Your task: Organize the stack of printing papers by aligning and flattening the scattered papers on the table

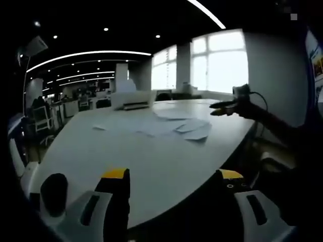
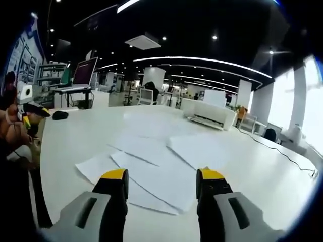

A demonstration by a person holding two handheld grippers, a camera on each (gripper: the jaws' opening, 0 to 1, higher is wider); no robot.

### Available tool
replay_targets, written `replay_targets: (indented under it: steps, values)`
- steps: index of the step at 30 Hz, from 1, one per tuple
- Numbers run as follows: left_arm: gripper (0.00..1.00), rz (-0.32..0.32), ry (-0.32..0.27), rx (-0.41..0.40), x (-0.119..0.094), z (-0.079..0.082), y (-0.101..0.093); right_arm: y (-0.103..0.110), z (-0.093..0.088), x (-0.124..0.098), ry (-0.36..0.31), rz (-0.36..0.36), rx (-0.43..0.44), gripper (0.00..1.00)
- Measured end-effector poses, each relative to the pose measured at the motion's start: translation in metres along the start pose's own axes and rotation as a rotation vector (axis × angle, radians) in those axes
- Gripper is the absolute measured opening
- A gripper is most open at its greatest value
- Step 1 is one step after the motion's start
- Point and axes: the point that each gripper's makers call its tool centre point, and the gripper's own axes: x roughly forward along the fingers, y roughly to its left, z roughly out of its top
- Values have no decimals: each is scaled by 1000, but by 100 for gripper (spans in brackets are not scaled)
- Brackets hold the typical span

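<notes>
Left claw [image 1: 172,175]: jaws spread wide apart, released, holding nothing. It sits low at the near edge of the white bench [image 1: 151,161], well short of the papers [image 1: 176,123], which lie scattered toward the far middle of the bench top in the left gripper view. The sheets overlap loosely at differing angles, with one small sheet apart to their left.

Right claw [image 2: 161,177]: jaws also parted, released, nothing between them. It hangs directly over the near end of the papers [image 2: 156,161], its yellow-tipped jaws framing the nearest sheets. Whether the tips touch the paper cannot be told. In the right gripper view the sheets fan out across the bench [image 2: 262,181], several overlapping, corners out of line, none squared into a stack.

Other items noted: a white printer [image 2: 209,115] stands on the bench beyond the papers, apart from them; it appears in the left gripper view as well [image 1: 132,100]. A thin cable [image 2: 282,154] runs across the bench on the right side. A dark computer mouse [image 2: 60,115] rests near the far left corner. The right claw is seen from the left gripper view [image 1: 224,107], raised over the far right edge of the bench.
</notes>
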Motion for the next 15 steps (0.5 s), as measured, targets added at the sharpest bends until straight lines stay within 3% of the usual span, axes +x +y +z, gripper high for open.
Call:
replay_targets:
  steps: [15]
  values:
    - [71,-7,-5,-3,3,0,0,-4,4,31,17,18,-9,49]
